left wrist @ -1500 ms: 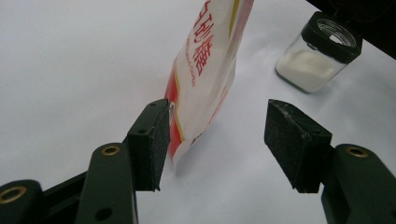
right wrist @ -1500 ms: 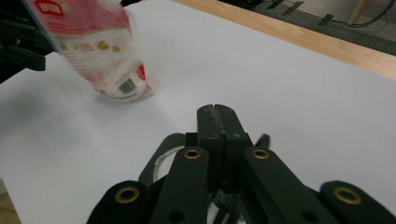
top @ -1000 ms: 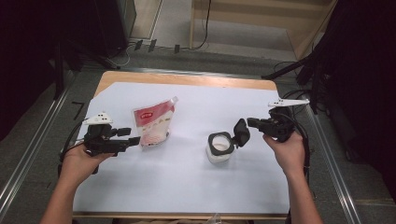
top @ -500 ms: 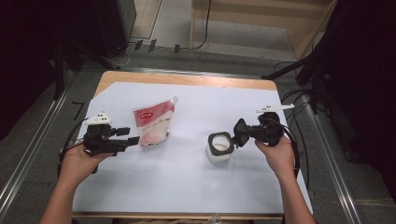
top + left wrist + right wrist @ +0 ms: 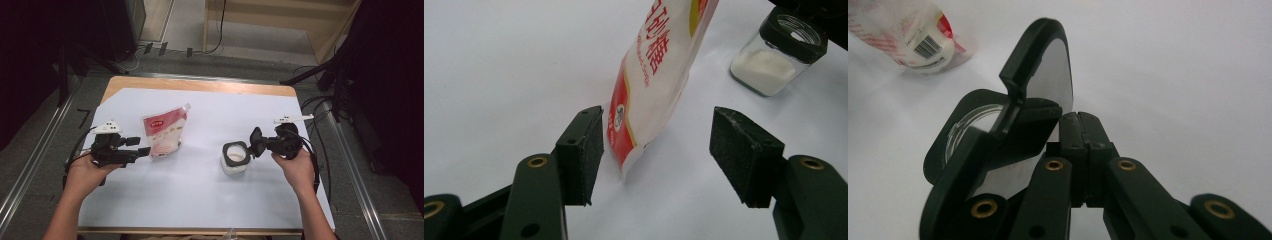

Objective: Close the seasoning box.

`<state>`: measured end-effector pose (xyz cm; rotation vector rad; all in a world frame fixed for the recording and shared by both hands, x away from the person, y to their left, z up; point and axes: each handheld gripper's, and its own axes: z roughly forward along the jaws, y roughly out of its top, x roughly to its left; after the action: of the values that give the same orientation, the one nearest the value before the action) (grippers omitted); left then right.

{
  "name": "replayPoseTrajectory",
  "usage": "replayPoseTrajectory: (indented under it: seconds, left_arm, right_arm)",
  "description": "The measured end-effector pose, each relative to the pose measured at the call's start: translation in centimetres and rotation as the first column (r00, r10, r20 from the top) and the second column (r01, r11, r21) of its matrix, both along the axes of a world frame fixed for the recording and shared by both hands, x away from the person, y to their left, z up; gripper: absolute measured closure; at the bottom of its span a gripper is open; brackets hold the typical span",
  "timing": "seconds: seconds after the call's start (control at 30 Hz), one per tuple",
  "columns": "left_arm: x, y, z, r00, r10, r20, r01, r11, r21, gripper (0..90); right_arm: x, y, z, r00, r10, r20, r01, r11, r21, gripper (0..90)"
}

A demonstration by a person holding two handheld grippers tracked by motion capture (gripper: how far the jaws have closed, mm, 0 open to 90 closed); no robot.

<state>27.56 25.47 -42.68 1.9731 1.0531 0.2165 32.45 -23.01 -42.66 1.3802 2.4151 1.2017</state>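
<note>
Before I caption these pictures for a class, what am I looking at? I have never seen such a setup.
A person sits at a table covered with a white sheet and holds a black two-jaw tool in each hand. The high view looks down from above; the other two pictures come from cameras riding on each tool.

On the sheet stand a red-and-white plastic pouch with a corner spout and a small clear glass jar of white powder with a black hinged lid, flipped open.

The left gripper is open, its jaws either side of the pouch's bottom edge without pressing it. The right gripper is shut, empty, its tip against the jar's raised lid.
</note>
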Motion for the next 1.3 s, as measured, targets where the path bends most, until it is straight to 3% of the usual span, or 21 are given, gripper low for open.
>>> replayPoseTrajectory:
  seconds: [0.17,0.87,1.3]
  left_arm:
    - [0.1,0.1,0.1,1.0000,-0.005,0.004,0.005,0.9999,-0.014,39.5]
    - [0.5,0.0,-0.1,0.9997,-0.007,-0.023,0.007,1.0000,0.005,39.2]
    - [0.5,0.1,-0.2,0.9998,0.003,-0.018,-0.003,1.0000,0.009,39.0]
  right_arm:
    - [-0.3,0.1,0.2,0.9999,0.004,0.010,-0.004,1.000,0.012,90.0]
    - [-1.3,1.2,0.6,0.9985,0.049,0.023,-0.050,0.998,0.032,90.0]
    - [-1.5,3.1,0.0,0.9928,0.119,0.014,-0.119,0.993,0.005,90.0]
